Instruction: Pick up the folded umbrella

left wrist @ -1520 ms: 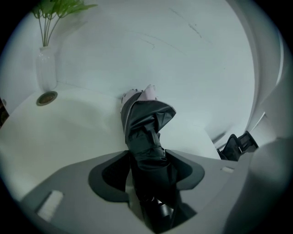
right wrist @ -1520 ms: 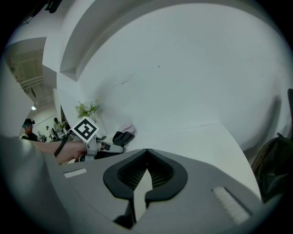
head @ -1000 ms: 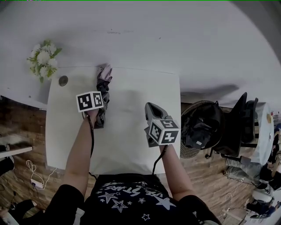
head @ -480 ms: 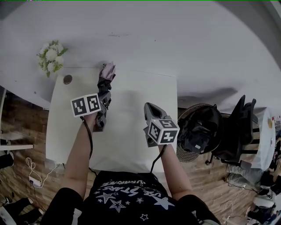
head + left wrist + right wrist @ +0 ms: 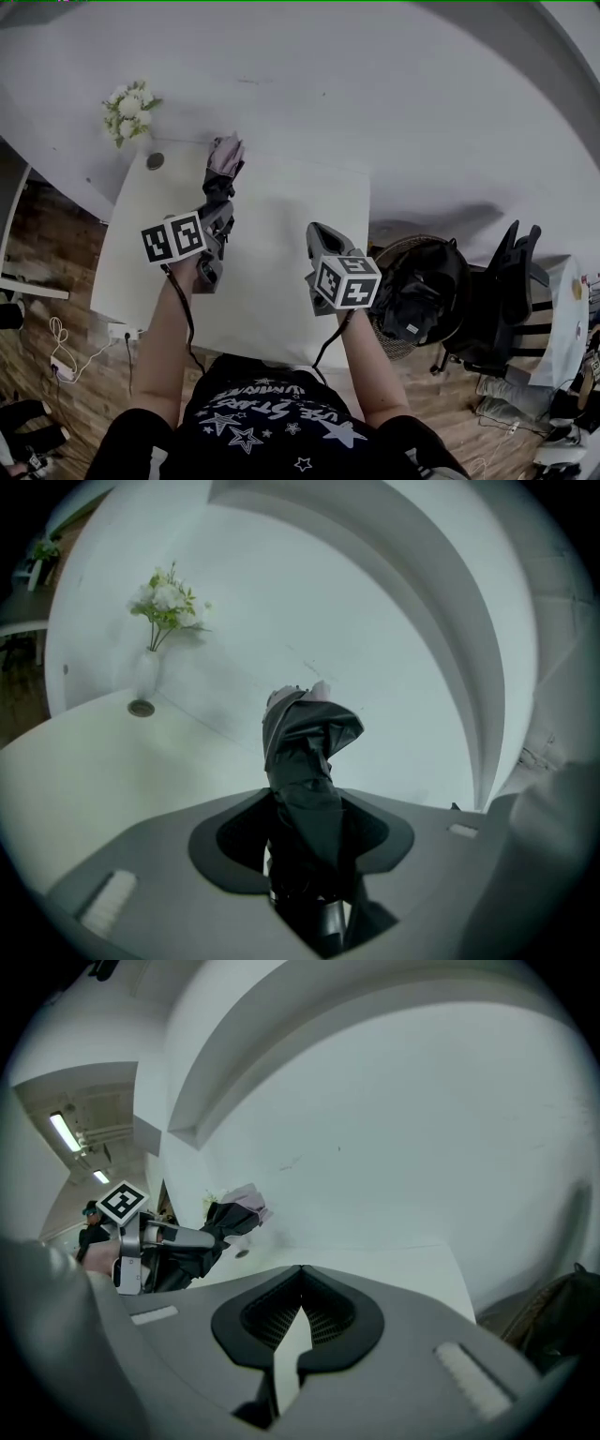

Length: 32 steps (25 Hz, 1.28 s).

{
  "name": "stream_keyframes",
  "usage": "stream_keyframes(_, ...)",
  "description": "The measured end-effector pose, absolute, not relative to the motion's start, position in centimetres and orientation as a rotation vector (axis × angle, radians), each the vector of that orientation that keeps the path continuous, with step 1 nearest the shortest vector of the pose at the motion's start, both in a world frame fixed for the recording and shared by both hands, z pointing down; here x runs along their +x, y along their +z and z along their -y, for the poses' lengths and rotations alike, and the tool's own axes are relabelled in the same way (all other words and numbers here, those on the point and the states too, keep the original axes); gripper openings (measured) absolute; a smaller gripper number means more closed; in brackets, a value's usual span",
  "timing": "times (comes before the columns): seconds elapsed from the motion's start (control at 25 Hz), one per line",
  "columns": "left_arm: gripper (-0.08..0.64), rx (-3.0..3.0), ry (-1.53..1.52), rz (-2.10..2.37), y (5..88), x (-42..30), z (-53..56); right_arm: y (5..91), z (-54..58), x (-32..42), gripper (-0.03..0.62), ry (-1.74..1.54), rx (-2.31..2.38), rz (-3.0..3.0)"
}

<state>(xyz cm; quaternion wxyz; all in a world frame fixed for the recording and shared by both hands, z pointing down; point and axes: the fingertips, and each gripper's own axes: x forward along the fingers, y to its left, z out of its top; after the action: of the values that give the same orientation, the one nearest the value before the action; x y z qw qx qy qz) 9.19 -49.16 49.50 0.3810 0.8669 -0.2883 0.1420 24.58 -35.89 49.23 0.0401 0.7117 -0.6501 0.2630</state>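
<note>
The folded umbrella [image 5: 219,184] is clamped in the left gripper [image 5: 215,225], its dark canopy bunched between the jaws and its pale pink end pointing toward the far edge of the white table [image 5: 281,272]. The left gripper view shows the jaws held partway apart by the fabric, with the umbrella [image 5: 306,761] standing out ahead of them against the wall. A second ago the umbrella lay along the table's left half. Now it is raised and tilted, and from the right gripper view it [image 5: 221,1224] appears to hang above the tabletop, not on it. So the pick-up looks essentially done, provided the grip on loose cloth holds.

The right gripper [image 5: 320,234] hovers over the table's right half, its jaws brought together with nothing between them [image 5: 300,1283].

The table is otherwise bare except for a round cable grommet [image 5: 155,161] near its far left corner. A vase of white flowers [image 5: 129,103] stands just beyond that corner. A wicker basket holding a dark bag [image 5: 419,286] sits off the table's right side. Wood flooring [image 5: 66,300] shows left of the table, and a plain white wall [image 5: 375,84] lies behind it.
</note>
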Motion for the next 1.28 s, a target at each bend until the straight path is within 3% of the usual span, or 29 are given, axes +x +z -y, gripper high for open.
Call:
stream_keyframes(0.6,0.202,2.242,0.229,0.798,46.1,5.8,39.7,48.1,29.2,22.7,0.015,0.731,2.089,2.1)
stream_keyframes(1.28,0.202,2.235,0.211,0.879,47.8,0.3,27.7,48.0,18.0,20.0,0.015,0.683,2.048,2.131)
